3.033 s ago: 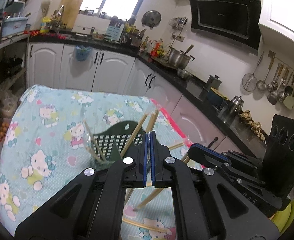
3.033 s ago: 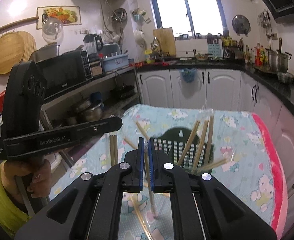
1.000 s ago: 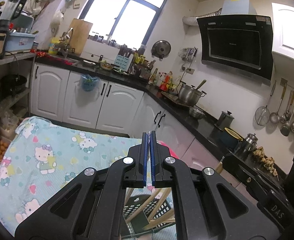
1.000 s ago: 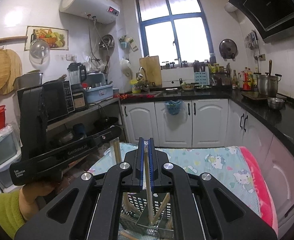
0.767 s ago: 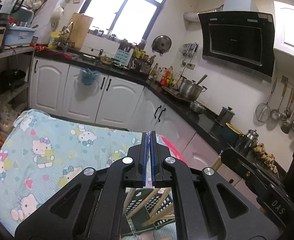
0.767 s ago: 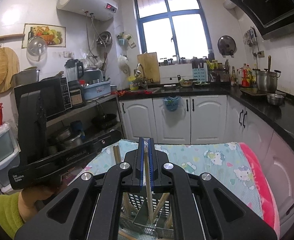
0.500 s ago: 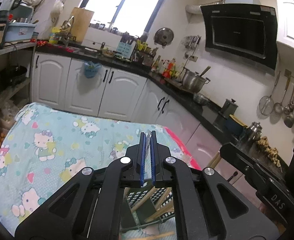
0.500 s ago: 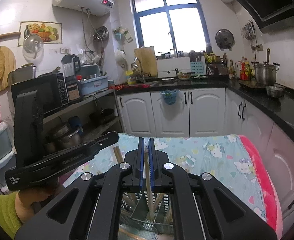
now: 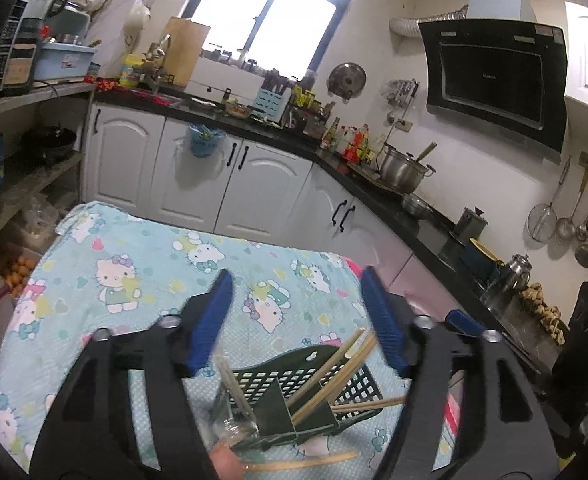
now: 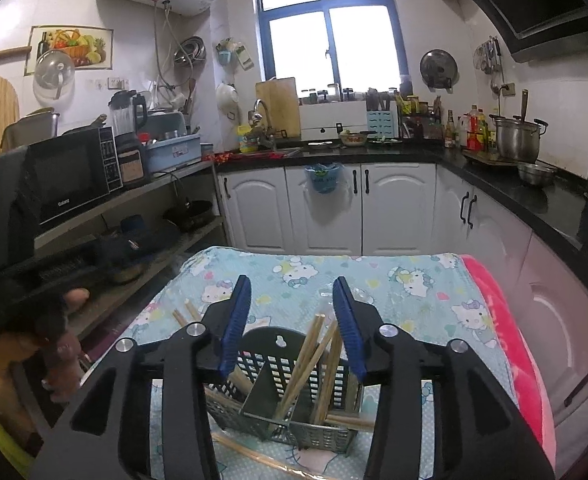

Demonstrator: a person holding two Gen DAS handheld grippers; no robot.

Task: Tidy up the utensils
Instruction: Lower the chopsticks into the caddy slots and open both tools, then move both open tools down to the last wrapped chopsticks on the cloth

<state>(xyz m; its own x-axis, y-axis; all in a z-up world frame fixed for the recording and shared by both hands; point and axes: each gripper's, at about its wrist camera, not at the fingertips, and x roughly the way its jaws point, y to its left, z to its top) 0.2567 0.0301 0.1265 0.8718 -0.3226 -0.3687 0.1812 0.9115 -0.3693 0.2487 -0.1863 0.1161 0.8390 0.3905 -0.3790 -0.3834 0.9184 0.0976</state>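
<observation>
- The fingers [image 9: 213, 316] of the left gripper [image 9: 298, 312] are spread wide and hold nothing; the right gripper [image 10: 291, 320] is likewise released, its blue pads apart and empty.
- Both hover above the dark mesh utensil basket [image 10: 265, 364], which stands on the desk [image 9: 153, 264] under a cartoon-cat cloth.
- Wooden chopsticks [image 10: 308, 356] already lean in the basket's compartments — their tips fan up toward twelve and one o'clock in the right wrist view.
- One loose chopstick [image 9: 302, 462] lies flat on the cloth at about six o'clock of the basket in the left wrist view, its long axis running roughly three to nine o'clock. Another [image 10: 253, 458] shows at the bottom edge of the right wrist view.
- Judging from this, the sorting is well along, with stray sticks left to collect.
- The next pick turns on that flat stick: it lies below and nearer than the basket, crosswise to the left fingers — so the left gripper looks the closer one, though it would likely need to dip and come down across the stick.
</observation>
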